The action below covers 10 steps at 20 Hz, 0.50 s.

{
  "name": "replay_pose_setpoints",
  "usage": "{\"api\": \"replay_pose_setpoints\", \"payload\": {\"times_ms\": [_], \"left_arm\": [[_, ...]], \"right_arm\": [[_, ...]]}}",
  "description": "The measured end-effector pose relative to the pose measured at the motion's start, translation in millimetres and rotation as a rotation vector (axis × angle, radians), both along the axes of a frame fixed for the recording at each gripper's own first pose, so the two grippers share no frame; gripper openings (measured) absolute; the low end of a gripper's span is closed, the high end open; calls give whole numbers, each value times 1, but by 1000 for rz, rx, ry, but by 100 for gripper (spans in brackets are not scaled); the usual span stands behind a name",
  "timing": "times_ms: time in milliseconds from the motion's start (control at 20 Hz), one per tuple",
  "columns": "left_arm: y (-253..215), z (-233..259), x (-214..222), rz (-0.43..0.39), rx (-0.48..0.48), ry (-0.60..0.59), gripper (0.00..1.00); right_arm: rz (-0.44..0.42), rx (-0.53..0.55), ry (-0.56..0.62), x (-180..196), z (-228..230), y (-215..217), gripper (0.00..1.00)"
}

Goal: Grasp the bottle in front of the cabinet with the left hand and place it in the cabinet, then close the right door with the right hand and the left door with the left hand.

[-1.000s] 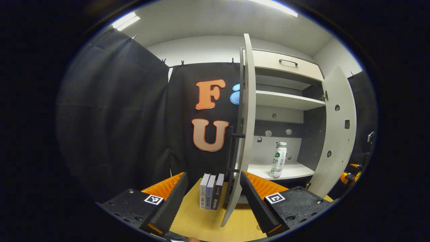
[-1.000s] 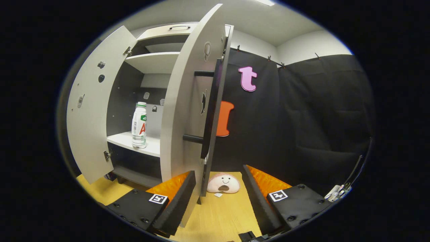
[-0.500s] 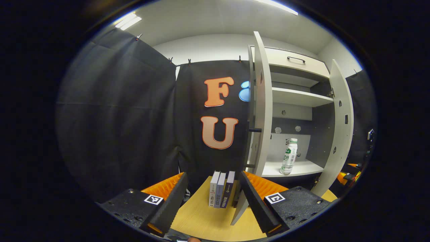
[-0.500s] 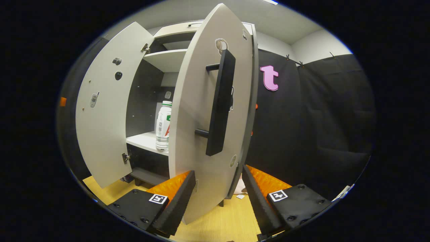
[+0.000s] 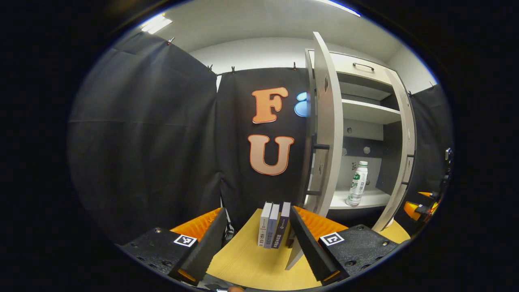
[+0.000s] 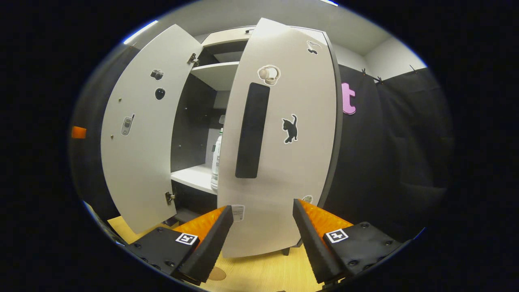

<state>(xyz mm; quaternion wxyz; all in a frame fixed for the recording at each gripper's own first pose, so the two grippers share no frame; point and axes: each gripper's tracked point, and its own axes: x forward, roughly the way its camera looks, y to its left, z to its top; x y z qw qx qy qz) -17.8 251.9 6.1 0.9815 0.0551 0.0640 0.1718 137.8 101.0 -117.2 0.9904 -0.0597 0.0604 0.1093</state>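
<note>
Bottle [image 5: 357,183] placement inside the cabinet [image 5: 367,101] is seen in the left gripper view: it stands upright on the lower white shelf [image 5: 371,198], between the two doors. In the right gripper view the bottle [image 6: 217,162] is glimpsed through the gap between the doors, mostly hidden behind the right door [image 6: 279,138].

The right door is swung most of the way toward the cabinet front, its outer face turned to the right gripper view. A long dark handle [image 6: 252,129] is mounted upright on it, and a cat sticker [image 6: 290,129] is stuck beside the handle. The left door [image 6: 142,125] is held wide open, its inner face shown with small stickers.

The right tongs [image 6: 262,239] are spread wide and empty, their fingers set on either side of the lower edge of the right door; whether the door is touched cannot be told.

The left tongs [image 5: 259,243] are likewise spread wide, with nothing between the fingers, above the wooden tabletop [image 5: 243,263]. Three books [image 5: 273,225] are stood upright on the tabletop just beside the left door [image 5: 326,134], which is seen nearly edge-on.
</note>
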Motion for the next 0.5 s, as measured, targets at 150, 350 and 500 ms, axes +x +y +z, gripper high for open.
{"api": "replay_pose_setpoints", "payload": {"times_ms": [150, 350, 500], "left_arm": [[8, -10, 10, 5, -14, 3, 95], [20, -22, 27, 12, 11, 23, 95], [25, -34, 41, 22, 25, 40, 95]], "right_arm": [[-7, 14, -12, -6, 11, -3, 98], [-20, 17, -33, -15, 28, -12, 94], [-33, 14, -63, -23, 44, -20, 94]]}}
